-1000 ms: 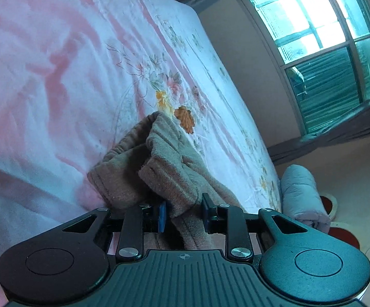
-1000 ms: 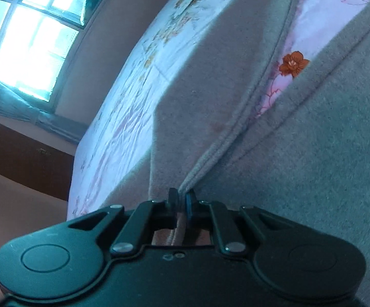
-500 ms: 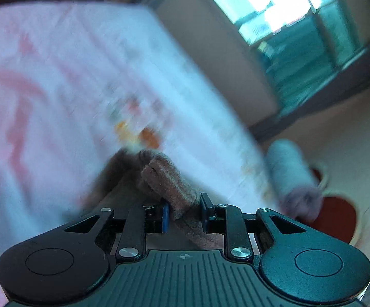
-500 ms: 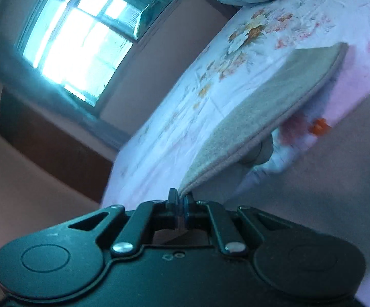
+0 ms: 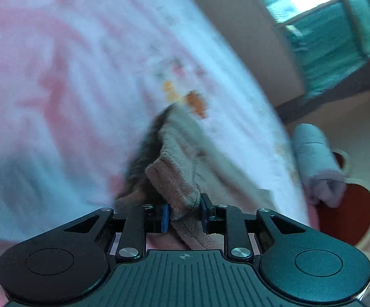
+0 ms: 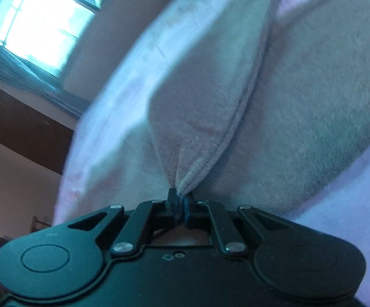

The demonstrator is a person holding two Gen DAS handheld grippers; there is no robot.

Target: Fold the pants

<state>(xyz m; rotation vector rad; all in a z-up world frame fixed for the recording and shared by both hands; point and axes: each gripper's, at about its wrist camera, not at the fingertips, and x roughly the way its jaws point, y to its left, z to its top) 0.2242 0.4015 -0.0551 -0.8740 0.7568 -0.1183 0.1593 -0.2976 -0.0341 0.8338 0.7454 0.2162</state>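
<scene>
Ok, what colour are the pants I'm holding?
Greyish-brown fleece pants, plain, no pattern; clearest in the right wrist view.

Bed (image 5: 57, 76): covered by a pale sheet with pink streaks and a printed flower cluster in orange near the middle of the left wrist view; surface blurred there.

Lying on it: pants (image 6: 312, 89), grey-brown fleece, spread across the sheet toward two o'clock in the right wrist view, one leg raised off the cloth along its seamed edge.

Floor (image 5: 351, 117): beige, beside the bed at three o'clock in the left wrist view. On it: a rolled pale bundle (image 5: 317, 163) against the bed's side, and a red round mat (image 5: 348, 217) just beyond.
</scene>
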